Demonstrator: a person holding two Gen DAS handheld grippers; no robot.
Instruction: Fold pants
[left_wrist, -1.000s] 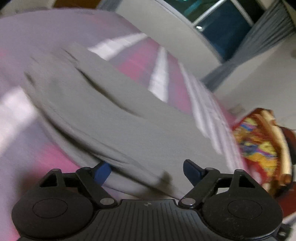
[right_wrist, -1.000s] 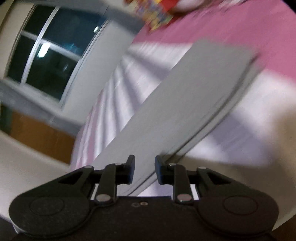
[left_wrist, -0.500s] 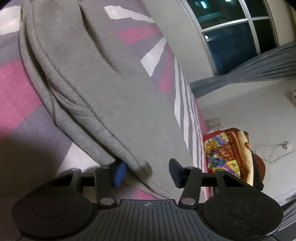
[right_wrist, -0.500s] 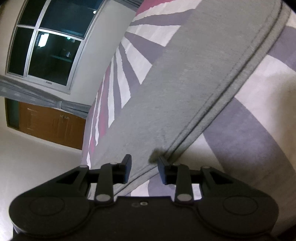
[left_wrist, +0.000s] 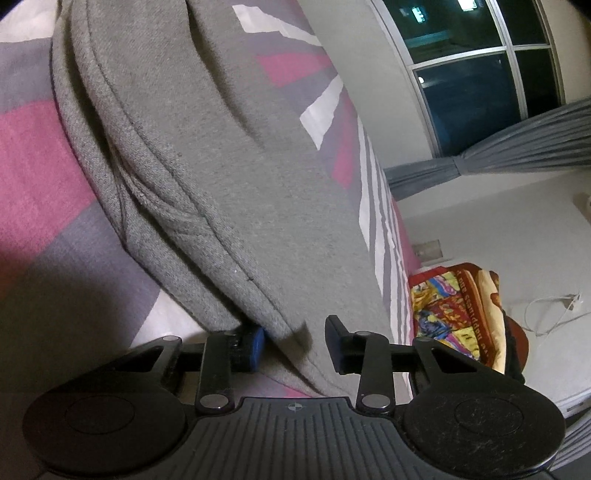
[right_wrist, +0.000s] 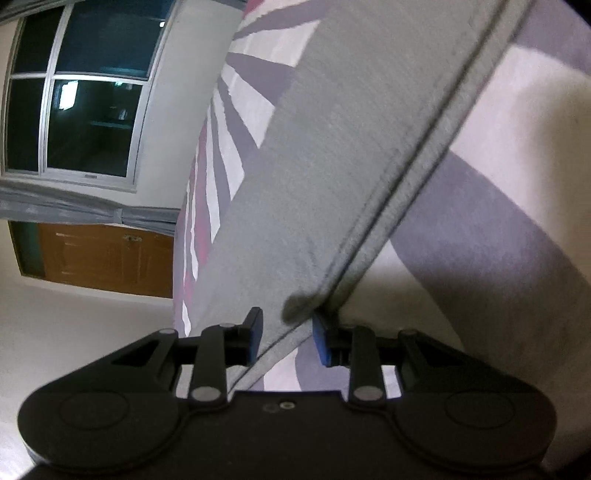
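Grey sweatpants (left_wrist: 207, 155) lie flat on a bed with a pink, grey and white striped cover (left_wrist: 33, 177). In the left wrist view my left gripper (left_wrist: 295, 341) is open, its jaws astride the near edge of the pants, the left pad tucked under the fabric. In the right wrist view the pants (right_wrist: 332, 155) stretch away as a long leg with a stitched hem edge. My right gripper (right_wrist: 287, 336) is open, its jaws on either side of the leg's near edge.
A colourful folded blanket (left_wrist: 458, 310) lies at the bed's far end by a white wall. A dark window (left_wrist: 480, 74) with grey curtains is behind the bed. A wooden door (right_wrist: 103, 258) shows in the right wrist view.
Both grippers have come down closer to the pants' near edge. The left jaws have narrowed since a second ago. The right jaws have opened slightly wider.
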